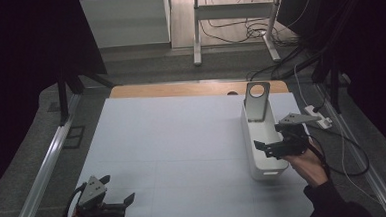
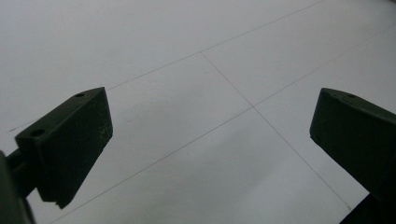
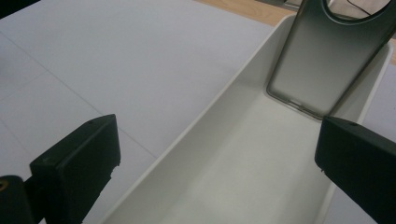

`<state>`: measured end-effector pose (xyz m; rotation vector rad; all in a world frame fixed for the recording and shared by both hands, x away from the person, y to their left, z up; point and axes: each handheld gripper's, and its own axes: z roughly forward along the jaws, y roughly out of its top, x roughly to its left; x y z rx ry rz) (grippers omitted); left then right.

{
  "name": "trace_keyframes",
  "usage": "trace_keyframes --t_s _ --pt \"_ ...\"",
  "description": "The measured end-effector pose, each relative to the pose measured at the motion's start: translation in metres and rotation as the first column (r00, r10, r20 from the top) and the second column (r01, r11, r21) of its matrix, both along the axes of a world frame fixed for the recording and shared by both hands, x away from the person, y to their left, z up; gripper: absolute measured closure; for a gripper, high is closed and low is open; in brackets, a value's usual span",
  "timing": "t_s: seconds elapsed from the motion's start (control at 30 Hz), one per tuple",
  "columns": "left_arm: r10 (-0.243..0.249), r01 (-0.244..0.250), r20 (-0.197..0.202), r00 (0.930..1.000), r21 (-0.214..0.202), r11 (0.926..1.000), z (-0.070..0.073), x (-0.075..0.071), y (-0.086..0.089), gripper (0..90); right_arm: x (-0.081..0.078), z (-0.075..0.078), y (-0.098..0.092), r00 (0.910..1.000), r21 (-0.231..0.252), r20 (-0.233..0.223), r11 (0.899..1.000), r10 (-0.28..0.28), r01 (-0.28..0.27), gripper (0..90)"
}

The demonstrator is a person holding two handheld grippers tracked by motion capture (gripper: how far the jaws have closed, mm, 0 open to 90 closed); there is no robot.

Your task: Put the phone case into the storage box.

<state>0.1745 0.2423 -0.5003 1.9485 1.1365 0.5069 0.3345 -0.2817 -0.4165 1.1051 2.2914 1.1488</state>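
R gripper, jaws wide apart w/ nothing between, hangs over the near end of the white bin, prob. having let go of the grey phone case leaning upright at the bin's far end; L gripper idles open near the table edge.

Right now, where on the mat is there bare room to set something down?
The white mat lies bare from the left gripper across to the white bin. It is crowded on the right: a grey plate with a round hole leans in the bin's far end, and the right gripper hovers there, fingers open.
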Motion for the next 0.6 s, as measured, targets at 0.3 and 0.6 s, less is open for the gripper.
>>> trace_keyframes --t_s 0.3,0.6 --pt "0.001 -0.001 -0.005 1.0000 0.003 1.0000 -0.001 0.000 0.000 0.2 -0.024 0.001 -0.002 0.9997 -0.020 0.023 1.000 0.003 -0.003 0.0" --pt "-0.001 0.001 -0.008 1.0000 0.006 1.0000 -0.001 0.000 0.000 0.2 -0.043 0.002 -0.011 0.9991 -0.008 0.041 1.000 -0.012 0.012 0.0"
